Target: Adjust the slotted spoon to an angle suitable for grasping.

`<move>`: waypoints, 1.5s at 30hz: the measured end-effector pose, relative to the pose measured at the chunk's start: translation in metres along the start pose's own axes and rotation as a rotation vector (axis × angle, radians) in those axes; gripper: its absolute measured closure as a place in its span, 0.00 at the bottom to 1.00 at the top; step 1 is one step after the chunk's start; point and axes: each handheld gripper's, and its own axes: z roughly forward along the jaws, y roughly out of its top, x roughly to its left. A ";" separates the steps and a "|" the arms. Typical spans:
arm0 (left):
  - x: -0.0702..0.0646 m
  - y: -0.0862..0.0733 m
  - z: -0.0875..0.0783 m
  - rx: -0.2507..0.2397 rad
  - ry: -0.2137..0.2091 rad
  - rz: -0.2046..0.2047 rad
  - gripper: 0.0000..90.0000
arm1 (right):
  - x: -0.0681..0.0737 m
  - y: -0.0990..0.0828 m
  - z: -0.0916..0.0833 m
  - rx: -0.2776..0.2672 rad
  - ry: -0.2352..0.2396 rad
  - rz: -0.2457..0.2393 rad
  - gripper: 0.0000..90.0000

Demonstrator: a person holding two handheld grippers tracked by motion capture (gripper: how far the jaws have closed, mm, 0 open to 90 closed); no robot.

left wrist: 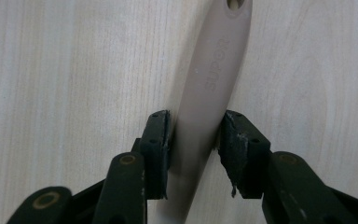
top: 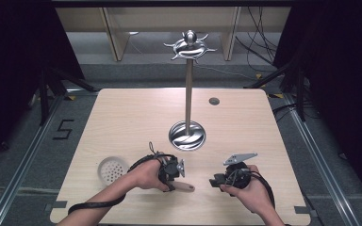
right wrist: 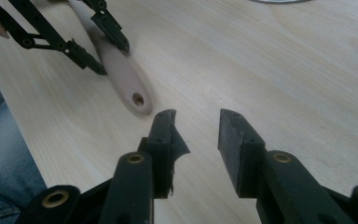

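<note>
Where the person's two forearms come in over the near edge of the light wooden table [top: 245,117], each hand holds a black gripper low over the top. The left gripper [left wrist: 193,140] points down at a pale beige handle [left wrist: 209,88] lying flat on the wood. Its jaws stand narrow on either side of that handle: the left pad looks to be against it, while a thin dark gap shows at the right pad, so I cannot tell whether the grip is firm. The handle runs on past the jaws to a rounded end with a small hanging hole, and raised lettering runs along its length. From above, that end pokes out to the right of the left hand [top: 146,175].

The right gripper [right wrist: 196,140] sits just beside it, to the right, jaws parted with nothing but bare table between them. It faces the handle's holed end, which lies near but apart from its tips. One of its pads is ragged at the edge.

To the left of the left hand lies a round white perforated piece [top: 111,169], touching the table.

Farther out, at mid-table, stands a metal stand [top: 187,84]: a shiny round base, a slim upright pole, and a crown of curved hooks on top. A small dark round cap [top: 214,100] sits in the tabletop beyond it.
</note>
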 end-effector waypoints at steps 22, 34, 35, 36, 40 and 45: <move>-0.013 0.007 0.000 0.070 0.062 0.108 0.77 | -0.002 -0.001 -0.002 -0.012 -0.004 0.020 0.73; -0.011 0.000 -0.005 0.015 0.090 0.082 0.78 | -0.004 -0.001 -0.004 -0.059 -0.007 0.039 0.73; -0.011 -0.001 -0.006 -0.003 0.093 0.070 0.78 | -0.005 0.000 -0.006 -0.047 -0.015 0.038 0.73; -0.010 -0.001 -0.009 0.005 0.097 0.082 0.78 | -0.003 -0.001 -0.006 -0.066 -0.012 0.075 0.73; -0.007 -0.005 -0.018 -0.037 0.109 0.060 0.78 | -0.009 0.000 -0.013 -0.125 -0.027 0.100 0.73; -0.006 -0.011 -0.030 -0.082 0.120 0.039 0.78 | -0.016 -0.001 -0.021 -0.194 -0.069 0.164 0.72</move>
